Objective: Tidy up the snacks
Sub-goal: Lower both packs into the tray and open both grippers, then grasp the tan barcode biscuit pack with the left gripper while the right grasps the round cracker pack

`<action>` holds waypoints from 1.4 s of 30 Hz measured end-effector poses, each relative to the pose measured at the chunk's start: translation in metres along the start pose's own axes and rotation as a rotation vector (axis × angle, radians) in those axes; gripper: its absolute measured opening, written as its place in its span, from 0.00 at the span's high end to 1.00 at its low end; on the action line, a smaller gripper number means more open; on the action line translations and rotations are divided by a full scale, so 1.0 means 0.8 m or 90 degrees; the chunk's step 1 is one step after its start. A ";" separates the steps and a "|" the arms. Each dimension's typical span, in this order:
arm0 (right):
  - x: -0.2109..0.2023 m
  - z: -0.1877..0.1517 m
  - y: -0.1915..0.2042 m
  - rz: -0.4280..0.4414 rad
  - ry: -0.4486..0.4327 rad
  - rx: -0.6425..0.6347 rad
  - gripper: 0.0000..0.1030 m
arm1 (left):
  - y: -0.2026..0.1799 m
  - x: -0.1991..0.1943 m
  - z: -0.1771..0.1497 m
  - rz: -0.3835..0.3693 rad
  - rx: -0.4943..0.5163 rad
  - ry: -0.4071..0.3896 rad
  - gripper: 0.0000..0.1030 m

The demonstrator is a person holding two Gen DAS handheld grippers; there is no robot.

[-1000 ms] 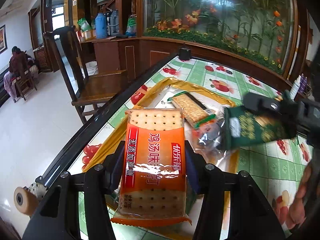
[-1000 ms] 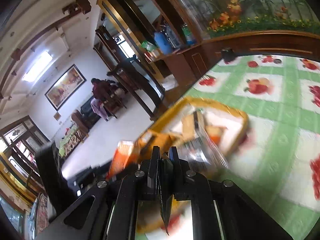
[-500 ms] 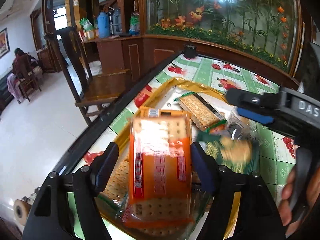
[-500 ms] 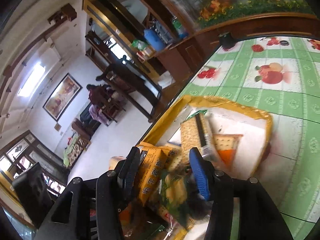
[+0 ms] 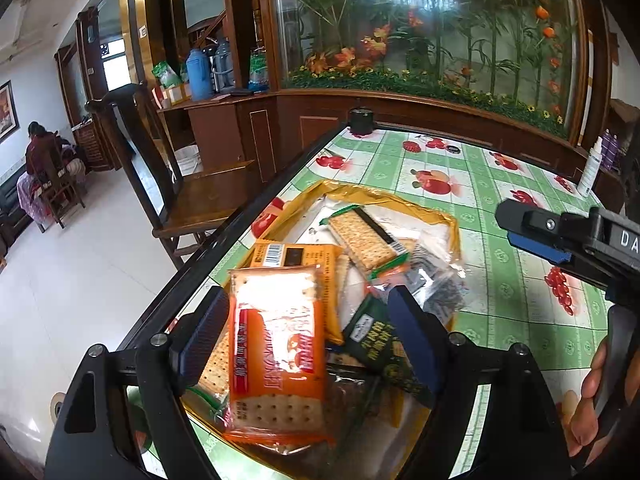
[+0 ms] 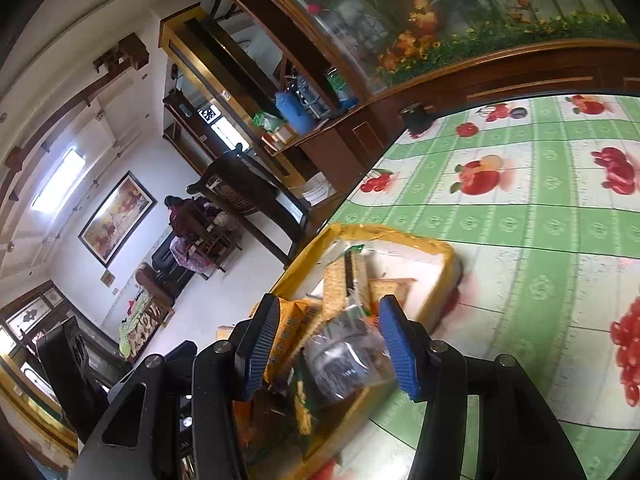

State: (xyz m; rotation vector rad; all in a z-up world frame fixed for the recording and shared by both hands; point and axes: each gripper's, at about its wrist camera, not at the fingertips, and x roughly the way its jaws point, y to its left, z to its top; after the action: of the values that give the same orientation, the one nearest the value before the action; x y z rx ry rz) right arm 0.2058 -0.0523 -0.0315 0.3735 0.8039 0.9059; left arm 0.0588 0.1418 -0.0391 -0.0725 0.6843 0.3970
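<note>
An orange cracker pack (image 5: pixel 276 352) lies on the heap of snacks in the yellow-rimmed tray (image 5: pixel 400 199). My left gripper (image 5: pixel 308 336) straddles it with its jaws opening, and the pads (image 5: pixel 204 336) stand clear of the pack. A dark green pack (image 5: pixel 376 340) rests beside it, under the right finger. My right gripper (image 5: pixel 560 240) hovers to the right of the tray. In the right wrist view my right gripper (image 6: pixel 330 346) is open above a clear bag of dark snacks (image 6: pixel 348 352), touching nothing. The tray (image 6: pixel 400 236) and green pack (image 6: pixel 300 400) show below it.
The tray sits near the left edge of a table with a green fruit-print cloth (image 5: pixel 500 248). A wooden chair (image 5: pixel 200 196) stands just off that edge. A black round object (image 5: pixel 360 118) is at the far end, a white bottle (image 5: pixel 590 168) at the right. A hand (image 5: pixel 592 400) holds the right gripper.
My left gripper let go of the orange cracker pack, which dropped onto the heap. My right gripper released the dark green pack into the tray and drew back to the right.
</note>
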 end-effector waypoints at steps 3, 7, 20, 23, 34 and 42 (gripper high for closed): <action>-0.018 -0.002 -0.014 -0.012 -0.010 0.008 0.44 | -0.011 -0.005 0.003 -0.004 0.007 -0.003 0.20; -0.043 -0.006 -0.041 -0.037 -0.023 0.023 0.42 | -0.035 -0.009 0.009 -0.023 0.018 -0.007 0.20; -0.157 -0.005 -0.174 -0.249 -0.094 0.090 0.26 | -0.135 -0.004 0.015 -0.104 0.087 0.011 0.20; -0.181 -0.001 -0.203 -0.287 -0.112 0.101 0.26 | -0.164 0.000 0.021 -0.137 0.101 0.019 0.20; -0.232 0.001 -0.265 -0.424 -0.123 0.096 0.25 | -0.343 0.042 0.065 -0.298 0.205 0.066 0.21; -0.249 -0.007 -0.285 -0.451 -0.124 0.103 0.25 | -0.447 0.097 0.062 -0.308 0.287 0.122 0.21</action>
State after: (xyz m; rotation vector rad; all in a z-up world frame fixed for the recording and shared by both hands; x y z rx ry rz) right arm 0.2556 -0.3470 -0.0804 0.2804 0.7534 0.1407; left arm 0.2791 -0.1530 -0.0722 0.1532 0.9020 -0.2356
